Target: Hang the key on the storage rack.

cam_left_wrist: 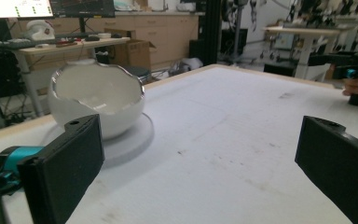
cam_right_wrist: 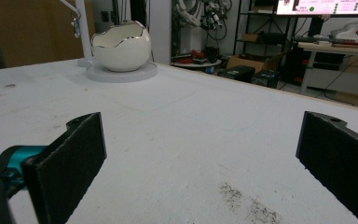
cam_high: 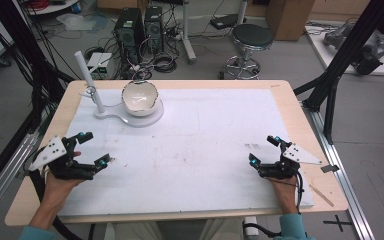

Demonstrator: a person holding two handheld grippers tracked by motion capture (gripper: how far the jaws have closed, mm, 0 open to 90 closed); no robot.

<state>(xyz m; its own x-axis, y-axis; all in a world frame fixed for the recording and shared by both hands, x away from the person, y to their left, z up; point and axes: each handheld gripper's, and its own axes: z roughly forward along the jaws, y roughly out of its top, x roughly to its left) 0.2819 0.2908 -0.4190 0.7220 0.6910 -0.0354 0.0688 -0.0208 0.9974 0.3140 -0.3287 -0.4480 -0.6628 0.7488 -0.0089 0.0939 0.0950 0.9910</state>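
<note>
Left gripper: the black two-jaw left gripper [cam_high: 94,148] with teal fittings sat at about 8 o'clock on the bench, held in the person's left hand [cam_high: 60,182]; its jaws stood wide apart with nothing between them, low over the white surface.
White stand: a slim white post [cam_high: 91,84] rose tilted from a flat white base [cam_high: 141,118] at about 11 o'clock, with a small metal clip partway up it.
Bowl: the glossy white eggshell-shaped ceramic bowl [cam_high: 140,98] with a jagged silver-edged rim sat upright on the round part of that base, just right of the post, well apart from both grippers; in the left gripper view the bowl [cam_left_wrist: 97,99] stood beyond the left jaw.
Bench: the light wooden bench [cam_high: 285,92] carried a large white mat [cam_high: 205,130], scuffed with grey marks near its middle and at 4 o'clock.
Right gripper: the black right gripper [cam_high: 264,148] rested at about 4 o'clock in the person's right hand [cam_high: 285,187]; its jaws also gaped wide, holding nothing, above a dark smudge on the mat.
</note>
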